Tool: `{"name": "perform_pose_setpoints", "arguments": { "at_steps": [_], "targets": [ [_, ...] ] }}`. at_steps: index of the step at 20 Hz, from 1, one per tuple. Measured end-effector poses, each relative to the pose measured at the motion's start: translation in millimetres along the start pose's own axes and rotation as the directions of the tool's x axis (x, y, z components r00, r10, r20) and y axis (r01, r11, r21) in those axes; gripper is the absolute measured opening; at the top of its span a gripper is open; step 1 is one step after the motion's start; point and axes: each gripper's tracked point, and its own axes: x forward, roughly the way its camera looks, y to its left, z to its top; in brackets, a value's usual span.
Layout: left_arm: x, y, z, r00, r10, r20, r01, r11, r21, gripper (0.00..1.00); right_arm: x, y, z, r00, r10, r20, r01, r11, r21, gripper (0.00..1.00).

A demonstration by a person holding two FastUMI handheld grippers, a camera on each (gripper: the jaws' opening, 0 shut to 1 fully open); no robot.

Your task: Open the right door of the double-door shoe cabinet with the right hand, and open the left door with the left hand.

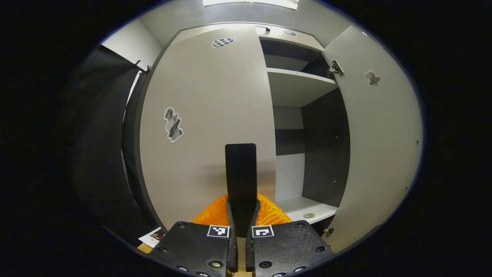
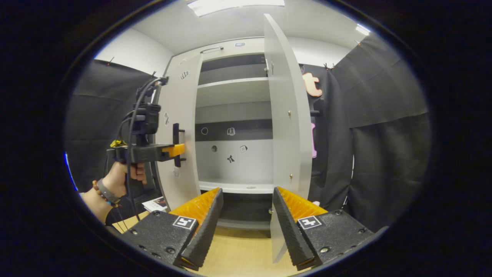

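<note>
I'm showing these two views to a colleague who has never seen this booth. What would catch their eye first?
Most striking is the shoe cabinet standing half open: its right door is swung wide, baring pale shelves with small stickers on the back wall. Next comes the left gripper, held by a hand, closed on the dark handle of the left door. The right gripper hangs open before the cabinet.

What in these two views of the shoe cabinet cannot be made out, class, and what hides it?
- Left door handle, left gripper view: its lower end is hidden between the left gripper fingers.
- Stickers on the cabinet's back panel, right gripper view: too small to identify.
- Right door, right gripper view: seen nearly edge-on, so its outer face is hidden.
- Round object on the lower shelf, left gripper view: too small to identify.
</note>
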Motion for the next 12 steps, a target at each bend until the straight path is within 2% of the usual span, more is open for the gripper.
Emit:
{"name": "perform_pose_setpoints", "arguments": {
  "at_steps": [5,12],
  "targets": [
    [-37.6,15.8,-0.3,1.000,-0.017,-0.009,0.017,1.000,-0.004,0.07,-4.4,16.2,1.8,1.000,0.015,0.012,-0.015,1.000,-0.010,0.82],
    [-84.1,55.6,1.8,0.999,0.032,-0.001,-0.032,0.999,-0.017,0.07,-5.9,22.9,5.8,0.999,0.011,0.035,-0.010,1.000,-0.017,0.81]
  ]
}}
